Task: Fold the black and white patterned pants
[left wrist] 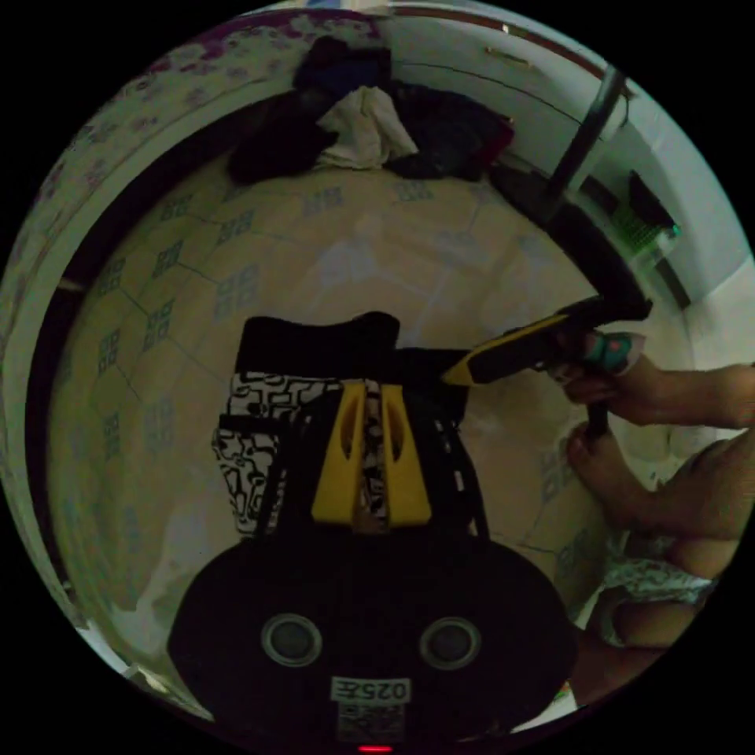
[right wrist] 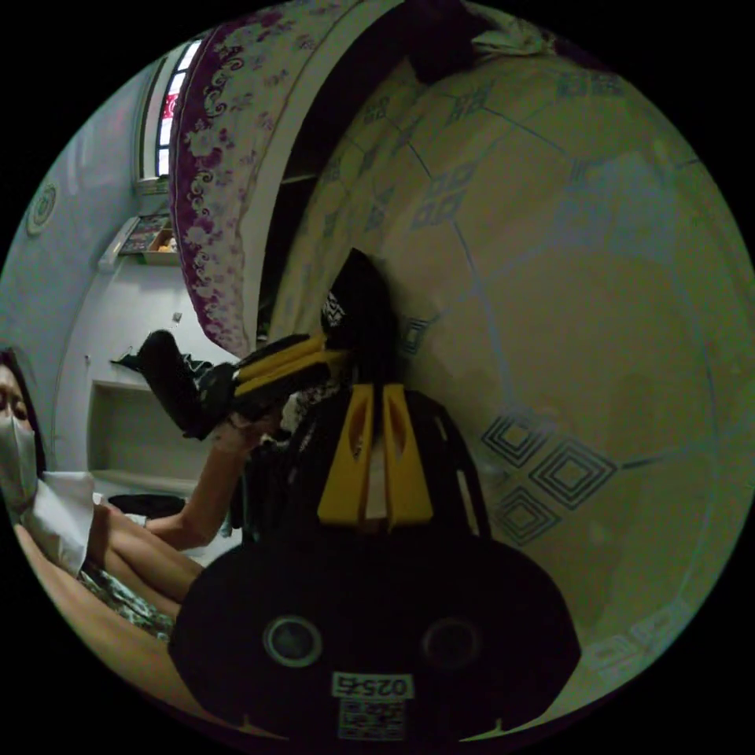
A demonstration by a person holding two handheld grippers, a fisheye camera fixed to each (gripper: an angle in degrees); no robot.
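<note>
This is a bedroom in a home. The work surface is a bed (left wrist: 330, 259) spread with a pale cover printed with square motifs, and a heap of loose clothes (left wrist: 370, 126) lies at its far end. A floral purple curtain (right wrist: 212, 197) hangs beside a small window (right wrist: 169, 110), with white walls and built-in shelves (right wrist: 118, 440) behind.

both views are dim and murky, fisheye-bent at the edges; daylight enters through a window (right wrist: 167, 110).

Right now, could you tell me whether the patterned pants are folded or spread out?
Folded: the patterned pants form a compact bundle on the mat, black waistband doubled on top.
</note>
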